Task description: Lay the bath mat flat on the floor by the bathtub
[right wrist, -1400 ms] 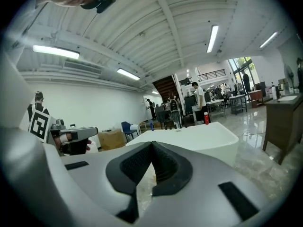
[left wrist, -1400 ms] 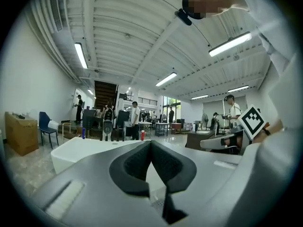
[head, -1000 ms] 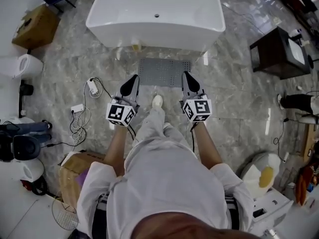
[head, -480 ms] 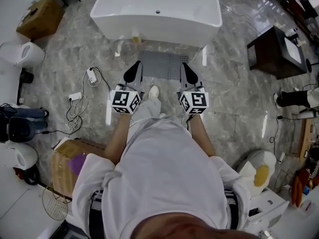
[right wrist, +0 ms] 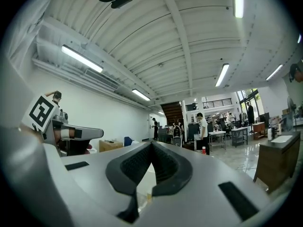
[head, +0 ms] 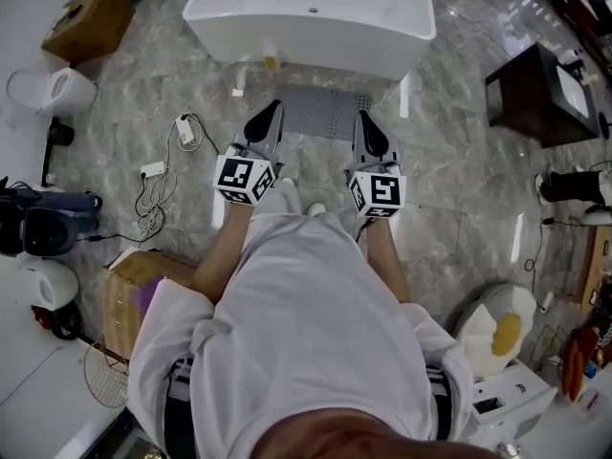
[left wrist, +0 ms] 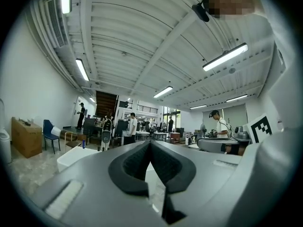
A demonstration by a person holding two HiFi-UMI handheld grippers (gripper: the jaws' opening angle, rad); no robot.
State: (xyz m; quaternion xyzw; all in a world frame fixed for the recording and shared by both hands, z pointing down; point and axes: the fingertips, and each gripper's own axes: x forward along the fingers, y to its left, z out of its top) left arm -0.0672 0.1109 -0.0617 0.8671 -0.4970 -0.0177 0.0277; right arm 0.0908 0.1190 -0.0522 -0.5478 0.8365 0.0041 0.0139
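Bath mat (head: 321, 110) by bathtub (head: 306, 44) is judged light, limp, best pinched at near corners; left gripper (head: 265, 122), right gripper (head: 369, 134) are closed, empty.

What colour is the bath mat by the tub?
The bath mat is grey with small dots; head view shows it best.

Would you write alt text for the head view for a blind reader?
A person holds the left gripper and right gripper, both shut, over a grey bath mat lying flat beside the white bathtub.
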